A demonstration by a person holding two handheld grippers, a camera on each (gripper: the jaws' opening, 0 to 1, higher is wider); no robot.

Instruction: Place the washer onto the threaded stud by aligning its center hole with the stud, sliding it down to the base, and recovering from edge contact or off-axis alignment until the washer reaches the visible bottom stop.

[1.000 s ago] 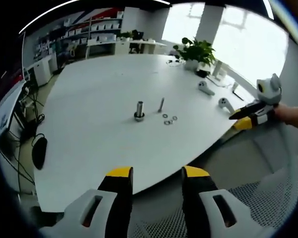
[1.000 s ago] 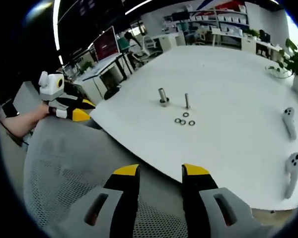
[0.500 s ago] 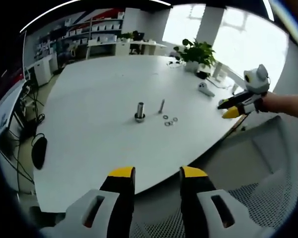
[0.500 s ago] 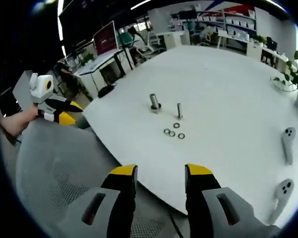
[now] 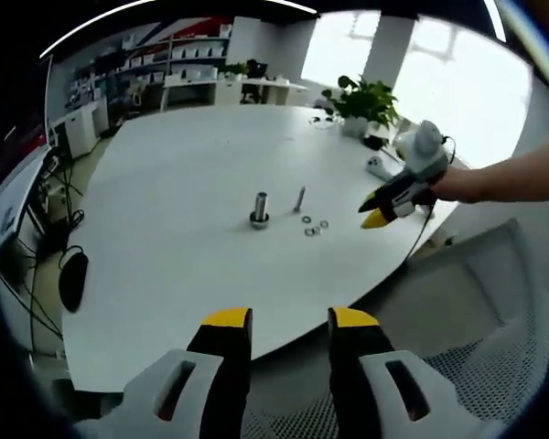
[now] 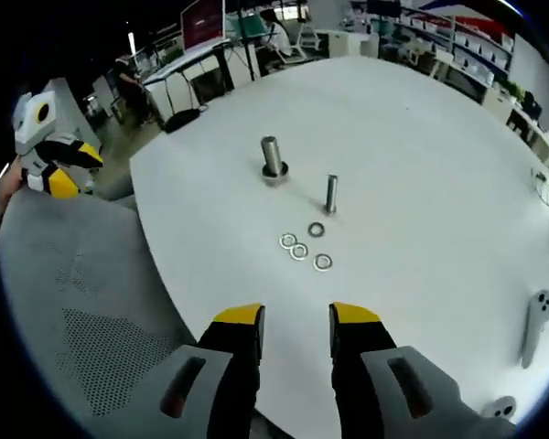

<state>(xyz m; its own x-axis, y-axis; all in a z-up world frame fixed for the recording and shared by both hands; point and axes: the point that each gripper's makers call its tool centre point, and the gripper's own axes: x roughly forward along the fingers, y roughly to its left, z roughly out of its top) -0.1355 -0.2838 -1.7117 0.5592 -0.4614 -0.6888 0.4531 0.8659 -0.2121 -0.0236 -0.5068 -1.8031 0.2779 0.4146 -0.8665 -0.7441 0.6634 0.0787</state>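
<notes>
Table: white table, four washers lying loose beside threaded stud.
Room: office shelving, potted plant.
Claws: left claw and right claw parted, holding nothing.

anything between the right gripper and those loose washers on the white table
Nothing visible does. In the right gripper view, the right gripper faces bare white table up to the four small metal washers, with the thin threaded stud just beyond them.
</notes>
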